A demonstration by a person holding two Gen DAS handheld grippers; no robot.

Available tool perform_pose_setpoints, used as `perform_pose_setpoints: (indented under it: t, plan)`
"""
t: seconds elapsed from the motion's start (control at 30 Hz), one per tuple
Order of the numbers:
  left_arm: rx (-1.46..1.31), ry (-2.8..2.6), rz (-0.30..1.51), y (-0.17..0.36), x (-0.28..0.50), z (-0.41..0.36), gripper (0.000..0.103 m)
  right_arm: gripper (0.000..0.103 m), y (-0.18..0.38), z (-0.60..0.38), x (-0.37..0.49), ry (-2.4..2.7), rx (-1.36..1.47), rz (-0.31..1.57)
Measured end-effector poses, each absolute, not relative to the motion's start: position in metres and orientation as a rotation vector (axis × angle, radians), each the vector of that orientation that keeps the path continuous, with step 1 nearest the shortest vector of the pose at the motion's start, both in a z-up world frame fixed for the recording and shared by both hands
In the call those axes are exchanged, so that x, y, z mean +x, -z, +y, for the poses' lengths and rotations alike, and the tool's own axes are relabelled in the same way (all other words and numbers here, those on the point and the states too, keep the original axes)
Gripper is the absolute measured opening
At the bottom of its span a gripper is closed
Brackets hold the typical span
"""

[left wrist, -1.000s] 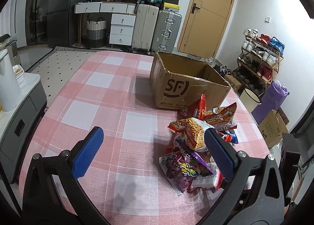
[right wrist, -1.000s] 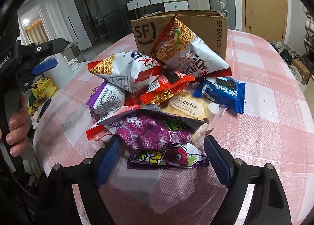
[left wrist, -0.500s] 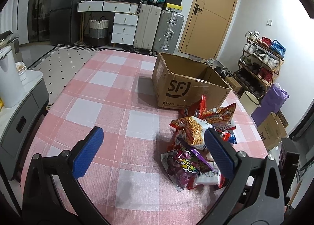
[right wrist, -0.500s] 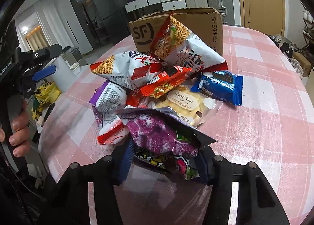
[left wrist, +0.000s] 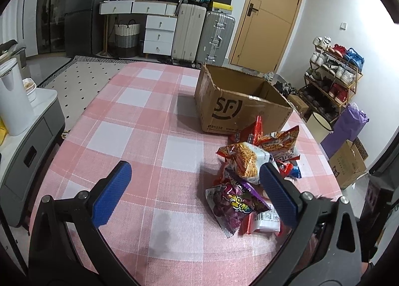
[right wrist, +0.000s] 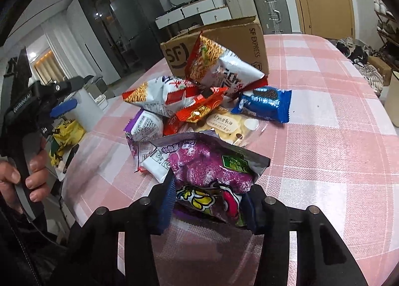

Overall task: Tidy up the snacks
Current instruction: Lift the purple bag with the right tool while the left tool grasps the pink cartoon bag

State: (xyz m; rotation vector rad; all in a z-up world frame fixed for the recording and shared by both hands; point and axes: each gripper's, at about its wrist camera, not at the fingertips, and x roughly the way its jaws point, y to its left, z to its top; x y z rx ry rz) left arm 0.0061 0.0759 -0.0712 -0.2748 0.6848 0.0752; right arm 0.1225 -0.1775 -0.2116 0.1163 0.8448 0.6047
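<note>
My left gripper (left wrist: 193,188) has a black plastic frame with two fingers (left wrist: 112,193) faced in ribbed blue pads, and round silver screw heads at the joints. My right gripper (right wrist: 209,201) is built the same: black arms, dark blue ridged pads, silver screws. My left hand (right wrist: 27,173) shows bare fingers, with a dark sleeve below.
</note>
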Motion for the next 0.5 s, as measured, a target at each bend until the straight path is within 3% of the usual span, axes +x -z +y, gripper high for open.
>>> perform_pose_setpoints:
  t: [0.5]
  plan:
    - [-0.325, 0.045, 0.815, 0.113, 0.031, 0.061, 0.102, 0.047, 0.209, -0.186, 0.121, -0.605, 0.142, 0.815]
